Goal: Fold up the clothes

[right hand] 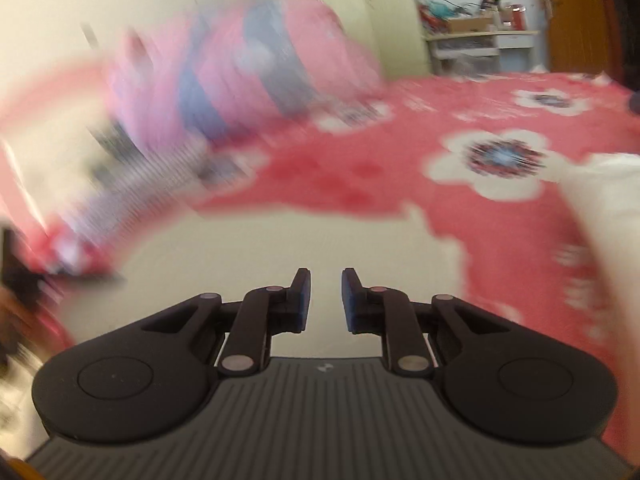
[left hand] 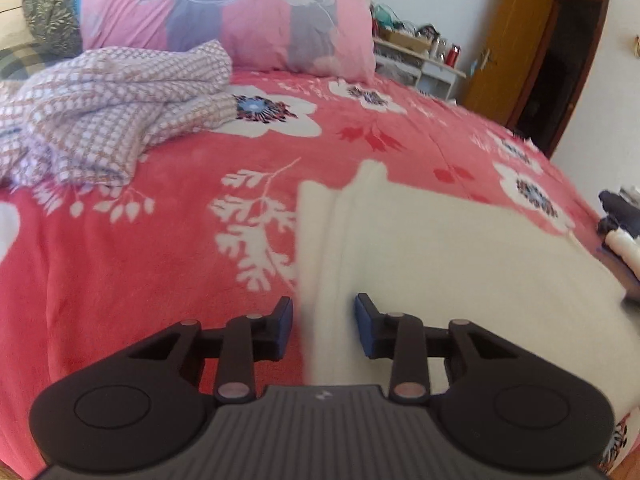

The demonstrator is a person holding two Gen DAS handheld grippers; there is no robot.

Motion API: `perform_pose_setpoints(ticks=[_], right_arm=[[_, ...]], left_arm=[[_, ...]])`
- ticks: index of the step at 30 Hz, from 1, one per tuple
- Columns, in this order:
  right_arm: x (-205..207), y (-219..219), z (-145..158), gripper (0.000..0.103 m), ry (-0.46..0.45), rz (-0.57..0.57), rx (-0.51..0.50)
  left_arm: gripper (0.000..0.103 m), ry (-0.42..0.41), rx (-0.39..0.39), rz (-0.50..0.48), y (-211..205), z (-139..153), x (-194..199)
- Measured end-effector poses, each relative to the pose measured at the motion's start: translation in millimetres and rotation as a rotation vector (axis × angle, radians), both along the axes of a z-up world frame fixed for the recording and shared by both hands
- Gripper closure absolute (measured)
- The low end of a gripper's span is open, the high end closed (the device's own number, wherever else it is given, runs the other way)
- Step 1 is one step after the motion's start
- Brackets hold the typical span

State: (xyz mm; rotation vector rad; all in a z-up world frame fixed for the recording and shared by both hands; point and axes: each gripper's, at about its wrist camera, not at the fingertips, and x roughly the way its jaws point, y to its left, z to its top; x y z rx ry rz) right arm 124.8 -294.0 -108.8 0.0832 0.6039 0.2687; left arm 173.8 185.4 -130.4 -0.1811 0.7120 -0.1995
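A cream white garment [left hand: 440,264] lies flat on the red flowered bedspread [left hand: 160,240], its left edge running straight down toward my left gripper [left hand: 324,324]. That gripper is open just above the garment's left edge, with nothing between its blue pads [left hand: 285,322]. In the blurred right wrist view the same cream garment [right hand: 288,248] spreads under my right gripper [right hand: 326,296], which is open and empty. Another cream fold [right hand: 604,216] shows at the right edge of that view.
A crumpled checked cloth [left hand: 112,108] lies at the far left of the bed. A pink and grey striped pillow [left hand: 228,8] stands at the head. A white shelf with clutter [left hand: 420,60] and a brown door [left hand: 516,40] are behind. Dark clothes [left hand: 620,216] lie at the right edge.
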Motion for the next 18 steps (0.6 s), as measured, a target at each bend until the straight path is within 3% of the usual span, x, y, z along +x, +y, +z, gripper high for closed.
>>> perform_pose_setpoints(ticks=[1,4,8,11,12,14,16,17,18], right_arm=[[1,0,-11,0.09,0.03,-0.037,-0.083],[-5,-22,-10,0.093,0.051,-0.11,0.027],[-29,3,12,0.092,-0.07,-0.035,-0.01],[-46,22,28,0.092,-0.161,0.022,-0.038],[-52,29,33,0.092,-0.189,0.042,-0.047],[-57,39,14,0.095,-0.151,0.131,-0.056],[-61,25,-14,0.097,-0.091,0.092,-0.083],[-64,11,-27,0.098,-0.067,0.057,-0.073],[-69,-9,-28,0.099,-0.06,0.016,0.027]], left_arm=[[0.066,-0.007,-0.008,0.01,3,0,-2],[0.066,-0.066,0.003,0.045,6,13,-15],[0.068,-0.217,0.051,0.062,-7,47,-36],[0.063,-0.197,0.024,-0.015,-26,47,-38],[0.062,-0.168,0.061,-0.01,-31,37,-36],[0.067,-0.11,0.134,0.001,-41,16,-32],[0.067,-0.128,0.128,0.046,-31,2,-35],[0.055,-0.11,0.121,0.082,-24,4,-37],[0.053,-0.092,0.114,0.117,-17,5,-38]])
